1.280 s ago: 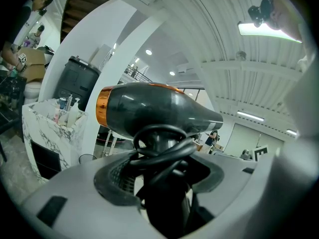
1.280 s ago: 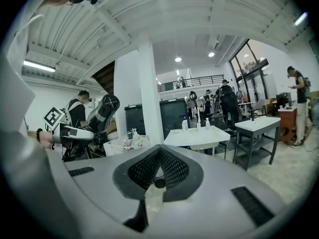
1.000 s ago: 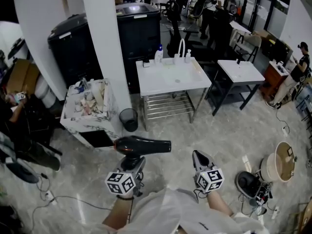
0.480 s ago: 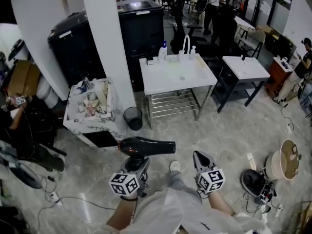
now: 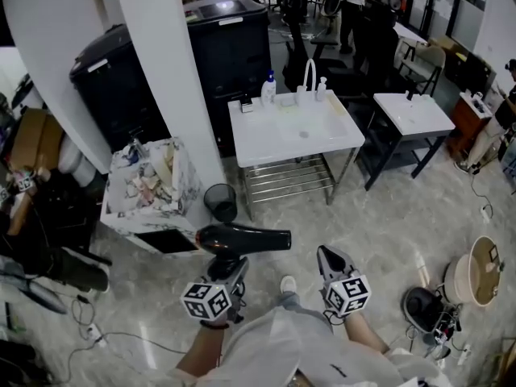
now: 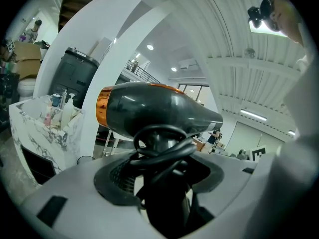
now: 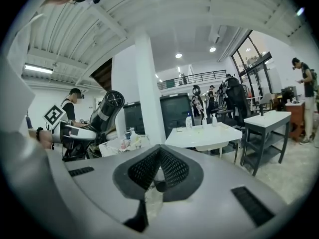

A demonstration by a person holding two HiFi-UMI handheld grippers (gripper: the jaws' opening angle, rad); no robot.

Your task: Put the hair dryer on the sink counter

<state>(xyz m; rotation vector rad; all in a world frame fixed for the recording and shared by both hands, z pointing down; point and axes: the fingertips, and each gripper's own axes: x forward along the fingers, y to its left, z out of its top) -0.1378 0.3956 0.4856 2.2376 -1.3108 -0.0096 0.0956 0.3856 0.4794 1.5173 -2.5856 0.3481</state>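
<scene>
Left gripper (image 5: 229,268): clamps dryer (image 5: 242,239) handle, above floor
Left gripper view only: cord (image 6: 162,148) looped round handle
Right gripper (image 5: 329,259): closed, empty
Counter (image 5: 266,139): well ahead; bin (image 5: 218,200), pillar (image 5: 173,87) beside it

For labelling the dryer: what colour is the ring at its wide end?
Orange-copper ring on the black dryer; clearest in the left gripper view.

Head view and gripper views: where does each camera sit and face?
Head view: on the head, facing down and ahead to the sink counter; left claw, right claw and sleeves show.
Left gripper view: on the left claw, facing along its jaws, shut on the hair dryer.
Right gripper view: on the right claw, facing the sink counter; jaws shut, empty.
Shared: head and right gripper views both show the counter and dryer.
</scene>
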